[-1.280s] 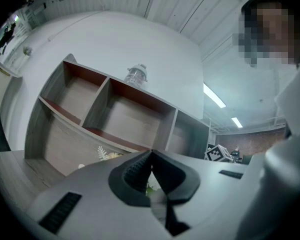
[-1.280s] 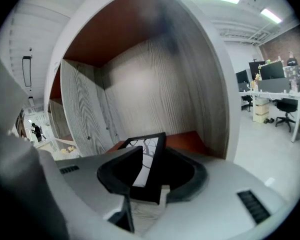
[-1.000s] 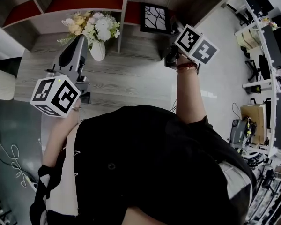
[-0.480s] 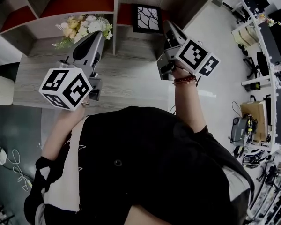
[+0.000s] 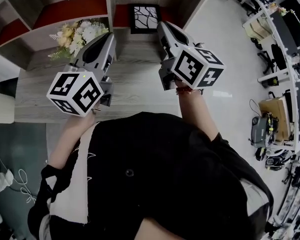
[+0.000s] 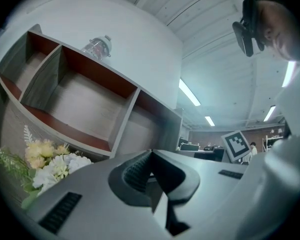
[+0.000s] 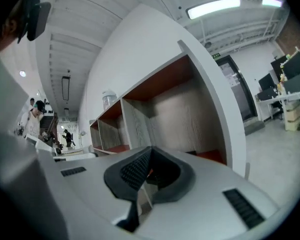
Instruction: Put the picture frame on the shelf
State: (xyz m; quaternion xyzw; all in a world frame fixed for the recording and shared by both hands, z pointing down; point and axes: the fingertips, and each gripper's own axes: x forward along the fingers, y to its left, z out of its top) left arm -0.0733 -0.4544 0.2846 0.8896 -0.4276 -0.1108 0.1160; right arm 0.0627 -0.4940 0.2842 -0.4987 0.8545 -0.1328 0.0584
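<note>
The picture frame [image 5: 144, 18], black with a white branch pattern, stands upright in the shelf [image 5: 80, 6] compartment just right of a divider. Neither gripper touches it. My right gripper [image 5: 162, 26] hovers over the desk a short way in front and to the right of the frame. In the right gripper view its jaws [image 7: 150, 149] still look together at the tips, are opening, and have nothing between them. My left gripper [image 5: 108, 37] is raised beside the flowers, and its jaws [image 6: 150, 152] are shut and empty.
A bunch of white and yellow flowers [image 5: 77, 34] in a vase stands on the wooden desk [image 5: 135, 91] left of the divider. A clear bottle [image 6: 97, 46] sits on top of the shelf. Office floor and racks [image 5: 280, 49] lie to the right.
The right gripper has drawn back from the frame, which stays in the shelf. The left gripper has risen and moved right, beside the flowers.
</note>
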